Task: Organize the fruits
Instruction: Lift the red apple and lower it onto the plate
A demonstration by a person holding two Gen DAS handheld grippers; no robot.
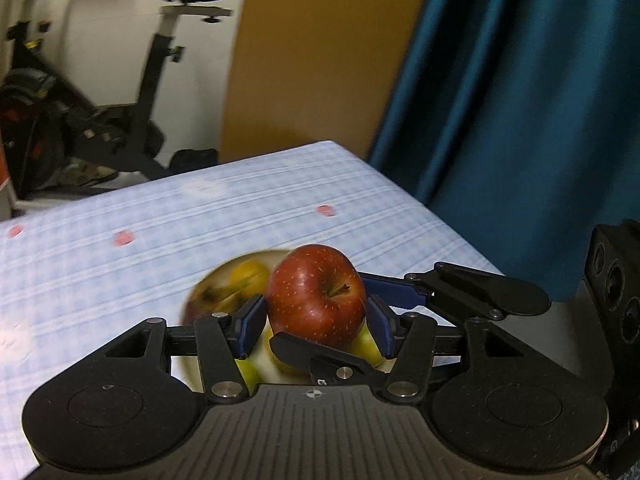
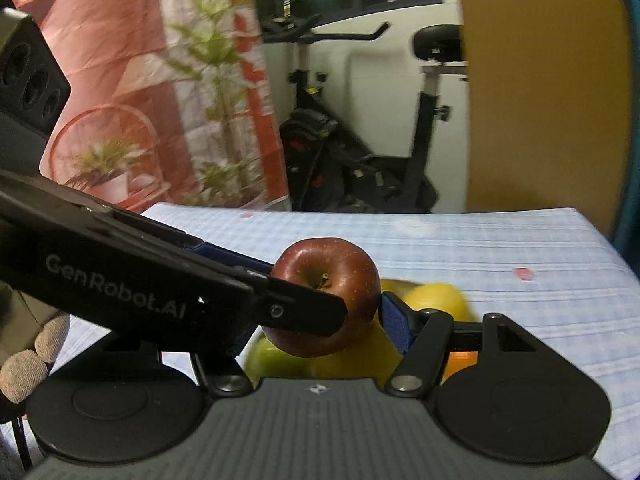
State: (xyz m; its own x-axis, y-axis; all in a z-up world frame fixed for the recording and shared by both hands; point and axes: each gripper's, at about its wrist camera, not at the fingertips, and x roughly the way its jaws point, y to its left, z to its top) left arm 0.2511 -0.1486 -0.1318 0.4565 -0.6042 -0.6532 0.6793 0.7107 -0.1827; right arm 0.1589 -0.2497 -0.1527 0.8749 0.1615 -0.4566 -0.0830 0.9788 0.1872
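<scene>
A red apple [image 1: 316,292] hangs above a pale bowl [image 1: 196,300] of fruit. My left gripper [image 1: 316,322] is shut on it, a blue pad against each side. The right gripper crosses it from the right: one black finger [image 1: 316,356] lies in front of the apple, the other [image 1: 400,290] behind it. In the right wrist view the same apple [image 2: 332,276] sits in my right gripper [image 2: 326,322], whose right blue pad [image 2: 394,330] touches it. The left gripper's finger [image 2: 180,280] hides the other pad. Green apples [image 2: 272,356], a yellow fruit [image 2: 436,300] and a banana [image 1: 224,294] lie below.
The table [image 1: 120,208] wears a blue checked cloth with small red marks. An exercise bike [image 1: 132,92] stands beyond its far edge, a teal curtain [image 1: 520,100] hangs at the right, with a brown panel [image 1: 320,52] between them. A gloved hand [image 2: 28,368] shows at lower left.
</scene>
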